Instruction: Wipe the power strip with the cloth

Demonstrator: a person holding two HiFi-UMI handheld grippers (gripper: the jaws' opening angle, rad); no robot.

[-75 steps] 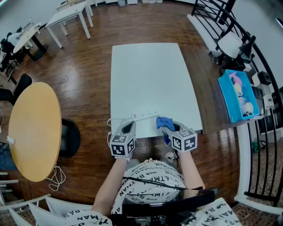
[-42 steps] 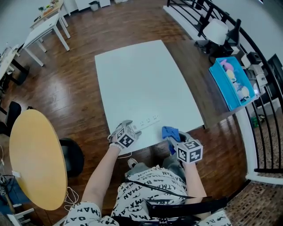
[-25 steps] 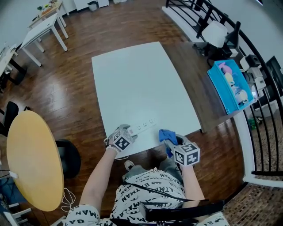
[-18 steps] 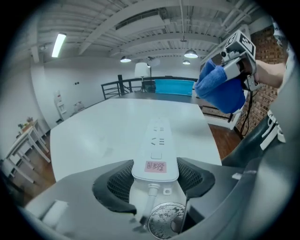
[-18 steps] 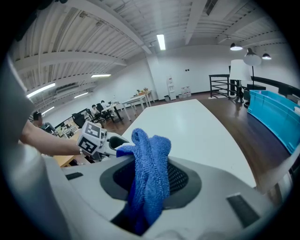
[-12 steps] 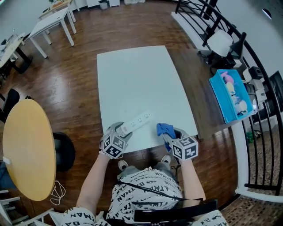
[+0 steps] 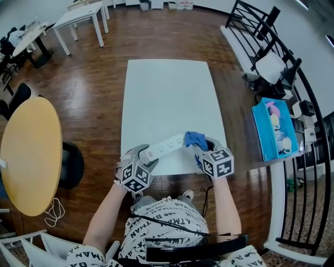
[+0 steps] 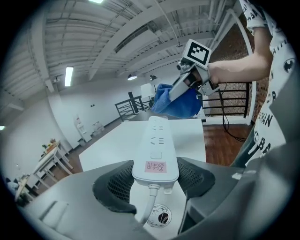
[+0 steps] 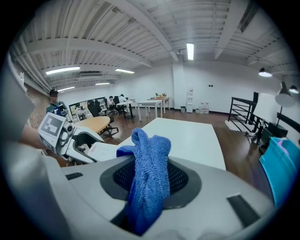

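Observation:
My left gripper (image 7: 142, 158) (image 8: 154, 176) is shut on the cord end of the white power strip (image 7: 163, 146) (image 8: 156, 147), which is lifted above the white table (image 7: 167, 94) and points up and to the right. My right gripper (image 7: 203, 151) (image 9: 150, 176) is shut on the blue cloth (image 7: 195, 139) (image 9: 148, 171). The cloth (image 8: 176, 101) rests on the far end of the strip. In the right gripper view the strip (image 9: 101, 151) and the left gripper (image 9: 79, 143) show at the left.
A round wooden table (image 7: 26, 154) and a black chair (image 7: 70, 164) stand at the left. A blue bin (image 7: 275, 129) and black railing (image 7: 308, 135) lie to the right. White desks (image 7: 78, 15) stand at the far end of the room.
The left gripper closed on the strip's cord end and lifted it off the table. The right gripper brought the cloth up onto the strip's far end.

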